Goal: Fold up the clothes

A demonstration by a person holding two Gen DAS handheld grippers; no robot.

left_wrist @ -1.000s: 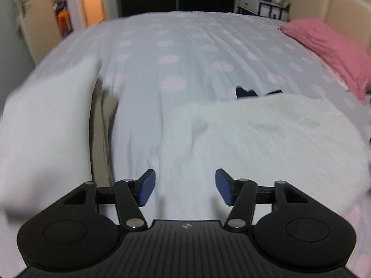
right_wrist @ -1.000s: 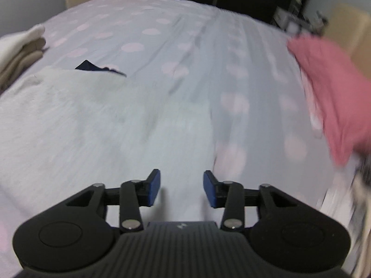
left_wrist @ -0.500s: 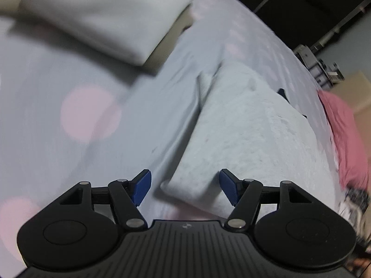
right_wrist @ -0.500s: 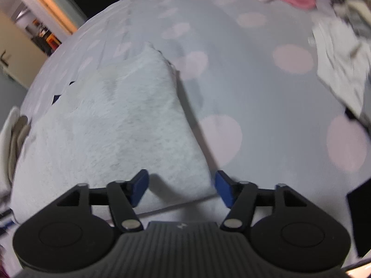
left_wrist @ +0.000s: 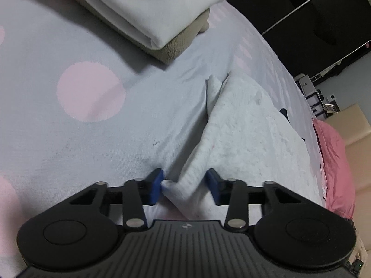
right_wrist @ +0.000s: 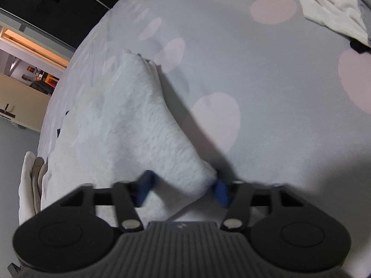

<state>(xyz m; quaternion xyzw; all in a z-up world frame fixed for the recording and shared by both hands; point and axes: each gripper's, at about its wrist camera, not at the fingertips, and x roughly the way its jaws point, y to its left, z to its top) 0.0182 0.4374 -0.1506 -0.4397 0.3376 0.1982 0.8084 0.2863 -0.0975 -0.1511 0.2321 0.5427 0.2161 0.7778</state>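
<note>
A pale fluffy white garment (left_wrist: pixel 250 139) lies flat on the polka-dot bedsheet (left_wrist: pixel 90 92). My left gripper (left_wrist: pixel 185 186) is open, its blue pads on either side of the garment's near left corner. The garment also shows in the right wrist view (right_wrist: pixel 120 127). My right gripper (right_wrist: pixel 183 188) is open, its pads on either side of the garment's near right corner. Neither gripper has closed on the cloth.
A stack of folded white and beige clothes (left_wrist: pixel 150 11) lies at the far left, also seen in the right wrist view (right_wrist: pixel 30 180). A pink pillow (left_wrist: pixel 334 162) is at the right. Loose unfolded clothes (right_wrist: pixel 331 7) lie at the upper right.
Both grippers dropped low and moved in onto the garment's near corners. The corners now sit between the pads, and the jaws have narrowed a little.
</note>
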